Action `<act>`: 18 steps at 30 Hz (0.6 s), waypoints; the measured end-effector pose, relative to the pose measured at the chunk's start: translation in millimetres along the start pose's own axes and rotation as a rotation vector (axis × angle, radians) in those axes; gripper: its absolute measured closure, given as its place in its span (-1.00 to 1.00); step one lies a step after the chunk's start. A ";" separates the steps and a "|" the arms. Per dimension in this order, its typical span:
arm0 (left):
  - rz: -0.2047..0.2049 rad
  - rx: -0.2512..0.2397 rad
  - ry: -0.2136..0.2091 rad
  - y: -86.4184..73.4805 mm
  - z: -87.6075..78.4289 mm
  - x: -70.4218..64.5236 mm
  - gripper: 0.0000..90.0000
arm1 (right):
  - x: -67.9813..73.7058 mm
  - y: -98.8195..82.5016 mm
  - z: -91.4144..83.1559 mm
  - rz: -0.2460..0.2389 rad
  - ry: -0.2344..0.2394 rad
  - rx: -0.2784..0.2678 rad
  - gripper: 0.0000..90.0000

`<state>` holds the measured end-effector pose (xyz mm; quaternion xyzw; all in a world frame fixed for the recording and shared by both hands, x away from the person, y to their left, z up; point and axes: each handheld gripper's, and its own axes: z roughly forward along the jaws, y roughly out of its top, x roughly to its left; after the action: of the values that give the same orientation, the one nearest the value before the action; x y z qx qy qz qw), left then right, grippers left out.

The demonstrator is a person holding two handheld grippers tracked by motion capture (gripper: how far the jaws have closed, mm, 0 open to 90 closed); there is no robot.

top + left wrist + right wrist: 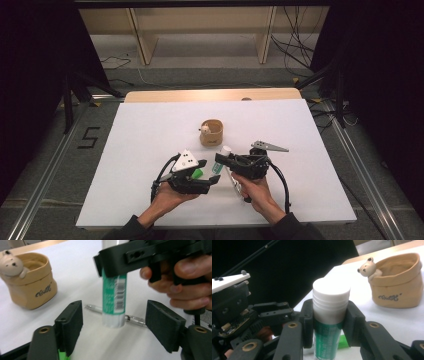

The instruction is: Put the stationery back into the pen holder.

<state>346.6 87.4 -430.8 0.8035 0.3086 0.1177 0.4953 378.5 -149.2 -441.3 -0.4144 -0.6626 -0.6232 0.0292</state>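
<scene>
Black pads of the right hand-held gripper [329,322] pinch a glue stick [330,315] just below its white ribbed cap, holding it upright. In the left gripper view the stick's white base [113,321] stands on the white desk [145,130], with the right hand [185,282] wrapped round the gripper body above it. The left hand-held gripper [113,327] faces the glue stick with its jaws spread wide, one on either side of the stick and touching nothing. A thin silvery pen-like object [132,319] lies flat on the desk just behind the glue stick; what it is I cannot tell. Something bright green [198,173] shows near the glue stick, by the left gripper's jaws. Farther from the glue stick, toward the far edge of the desk, sits a tan pouch-shaped cup [212,132] with a small bear figure [366,267] peering over its rim.
</scene>
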 end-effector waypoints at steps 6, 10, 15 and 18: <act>-0.007 0.016 0.018 -1.9 -7.3 8.8 -0.46 | 0.6 3.3 -2.5 -0.037 -0.017 -0.004 0.46; -0.012 0.004 0.030 -3.3 -13.3 14.4 -0.47 | 0.3 5.5 -4.1 -0.052 -0.026 -0.006 0.46; -0.017 0.001 0.044 -5.3 -19.9 21.4 -0.48 | -1.8 11.0 -6.4 -0.067 -0.039 -0.020 0.46; -0.022 0.000 0.055 -7.1 -23.5 25.1 -0.50 | -3.0 15.4 -7.7 -0.081 -0.049 -0.031 0.46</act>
<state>351.9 122.0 -428.6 0.7967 0.3309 0.1345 0.4876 385.9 -159.2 -428.9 -0.4027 -0.6695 -0.6238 -0.0185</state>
